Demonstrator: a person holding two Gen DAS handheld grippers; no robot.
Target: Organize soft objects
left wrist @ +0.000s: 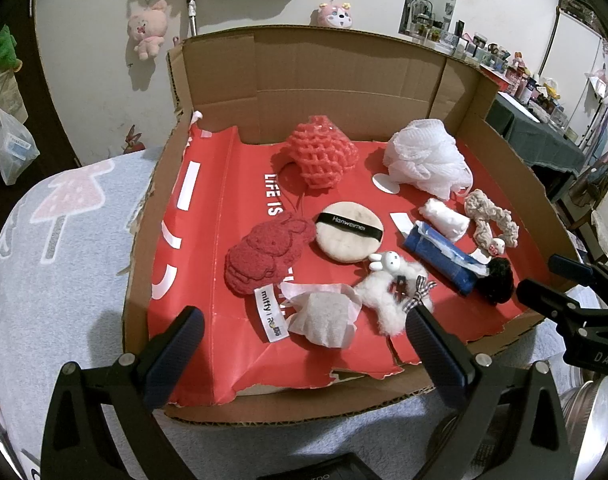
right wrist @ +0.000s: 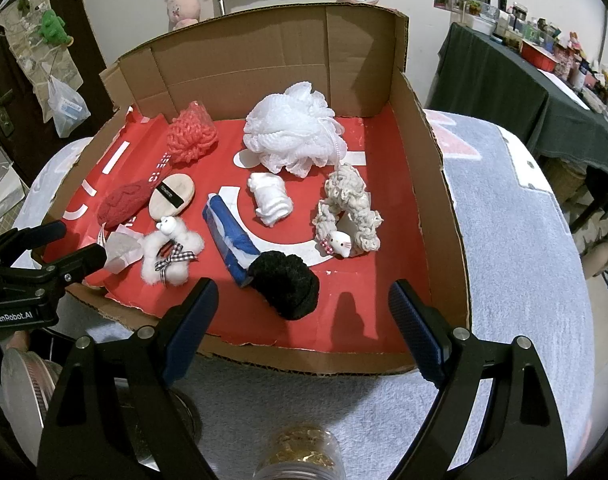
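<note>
Here the left tongs (left wrist: 304, 344) are seen spread wide with nothing held between the two padded fingers, poised just above the near edge of the cardboard tray (left wrist: 335, 64). The right tongs (right wrist: 304, 312) are likewise held wide open and empty, over the near rim of the same tray.

Just ahead of the left tongs a crumpled white tissue pad (left wrist: 323, 316) is found, with a fluffy white bunny scrunchie (left wrist: 387, 292) beside it toward the right finger and a red rabbit-shaped cloth (left wrist: 264, 256) toward the left finger. Beyond these a round powder puff (left wrist: 349, 232) with a black band is laid flat.

Nearest the right tongs a black fuzzy scrunchie (right wrist: 286, 284) is seen, touching the end of a blue wrapped roll (right wrist: 232, 236) that runs away from the tongs. Farther on, a white rolled cloth (right wrist: 272, 200) and a cream curly scrunchie (right wrist: 349, 212) with a small cat charm are placed, the scrunchie toward the right finger.

At the far side, a white mesh bath pouf (right wrist: 296, 132) and a red foam net (right wrist: 192, 136) are set near the tray's back wall. The tray is lined with a red printed sheet (right wrist: 363, 300) and is carried on a pale blue towel (right wrist: 515, 240)
</note>
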